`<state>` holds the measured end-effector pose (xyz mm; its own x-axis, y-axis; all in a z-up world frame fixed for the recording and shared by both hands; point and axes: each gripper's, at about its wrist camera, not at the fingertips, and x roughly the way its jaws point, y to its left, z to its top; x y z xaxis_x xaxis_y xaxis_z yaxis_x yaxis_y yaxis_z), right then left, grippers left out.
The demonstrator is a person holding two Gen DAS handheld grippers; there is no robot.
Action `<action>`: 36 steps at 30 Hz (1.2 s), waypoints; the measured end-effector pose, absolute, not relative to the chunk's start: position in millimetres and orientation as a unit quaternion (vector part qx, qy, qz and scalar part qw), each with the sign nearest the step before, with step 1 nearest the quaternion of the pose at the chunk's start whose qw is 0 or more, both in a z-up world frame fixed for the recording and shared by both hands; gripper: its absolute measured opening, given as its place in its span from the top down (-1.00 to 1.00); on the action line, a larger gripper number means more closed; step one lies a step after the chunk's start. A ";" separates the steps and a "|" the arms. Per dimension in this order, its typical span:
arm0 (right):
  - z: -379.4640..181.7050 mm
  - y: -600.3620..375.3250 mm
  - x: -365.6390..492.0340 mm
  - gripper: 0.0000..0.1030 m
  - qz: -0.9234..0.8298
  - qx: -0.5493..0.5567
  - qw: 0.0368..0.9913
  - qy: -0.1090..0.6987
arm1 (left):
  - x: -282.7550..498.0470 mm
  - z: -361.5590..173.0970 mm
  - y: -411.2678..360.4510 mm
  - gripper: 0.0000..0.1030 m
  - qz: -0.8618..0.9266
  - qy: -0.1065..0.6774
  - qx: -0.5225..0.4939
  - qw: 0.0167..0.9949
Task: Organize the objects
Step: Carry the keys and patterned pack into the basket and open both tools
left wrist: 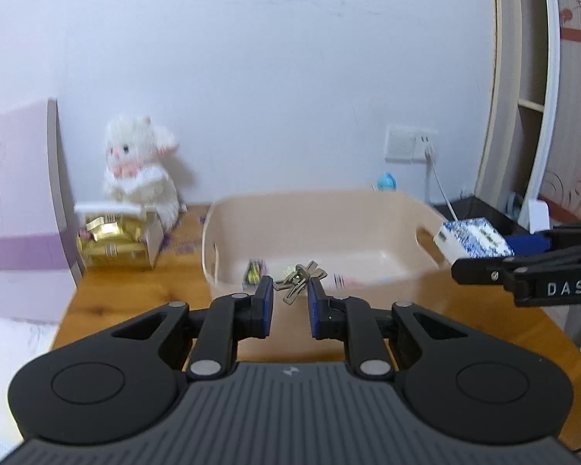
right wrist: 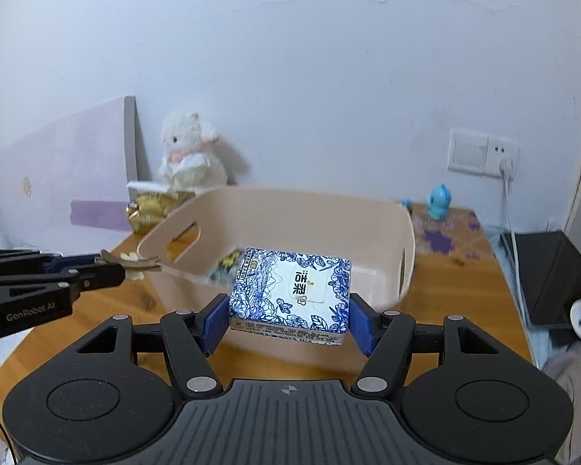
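A beige plastic basket (left wrist: 368,209) with handle cut-outs stands on the wooden table; it also shows in the right wrist view (right wrist: 282,209). My left gripper (left wrist: 289,290) is shut on a hair claw clip (left wrist: 299,279) and holds it at the basket's near rim; from the right wrist view the clip (right wrist: 135,262) sticks out of its fingertips. My right gripper (right wrist: 290,302) is shut on a blue-and-white tissue pack (right wrist: 290,292), held above the basket's near edge; in the left wrist view the pack (left wrist: 472,241) hangs over the basket's right end. Small items lie inside the basket (left wrist: 255,270).
A white plush rabbit (left wrist: 139,166) sits by the wall behind a box of gold packets (left wrist: 116,242). A small blue toy (right wrist: 439,200) stands at the back right. A wall socket with a white cable (right wrist: 503,162) and a black box (right wrist: 550,271) are on the right.
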<state>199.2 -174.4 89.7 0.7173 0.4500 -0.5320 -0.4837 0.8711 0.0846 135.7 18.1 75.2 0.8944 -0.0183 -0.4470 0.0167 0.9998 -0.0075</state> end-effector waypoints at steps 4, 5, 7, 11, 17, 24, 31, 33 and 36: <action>97.9 -171.0 222.6 -0.20 0.250 -0.013 0.926 0.282 | 163.1 85.8 20.3 0.61 -0.002 0.220 -0.003 0.976; 98.1 -171.0 228.8 -0.20 0.250 -0.007 0.925 0.285 | 172.5 86.0 20.0 0.61 0.000 0.222 -0.001 0.975; 96.8 -168.9 242.2 -0.20 0.240 -0.006 0.927 0.288 | 188.1 82.6 18.2 0.61 0.007 0.228 0.005 0.974; 84.0 -161.4 272.1 -0.20 0.215 -0.008 0.928 0.305 | 223.8 65.3 14.1 0.61 0.021 0.255 0.019 0.966; 55.0 -157.3 307.6 -0.20 0.189 0.005 0.918 0.349 | 256.1 31.8 14.2 0.61 0.048 0.296 0.032 0.953; 41.1 -146.0 316.6 -0.32 0.179 -0.031 0.913 0.365 | 263.3 23.3 16.8 0.46 0.048 0.342 0.028 0.938; 55.1 -149.8 294.8 -0.77 0.179 -0.038 0.920 0.345 | 239.5 46.8 17.3 -0.69 0.073 0.324 0.029 0.943; 64.3 -150.3 280.8 -1.00 0.178 -0.050 0.924 0.335 | 228.9 53.7 16.6 -0.70 0.072 0.323 0.035 0.943; 76.9 -149.2 256.8 -1.00 0.183 -0.069 0.925 0.327 | 210.7 60.9 17.7 -0.73 0.074 0.320 0.034 0.944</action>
<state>256.8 -149.2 76.9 0.7192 0.2941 -0.6295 -0.3844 0.9231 -0.0078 210.7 17.7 60.9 0.7843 0.1607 -0.5992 -0.1170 0.9868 0.1115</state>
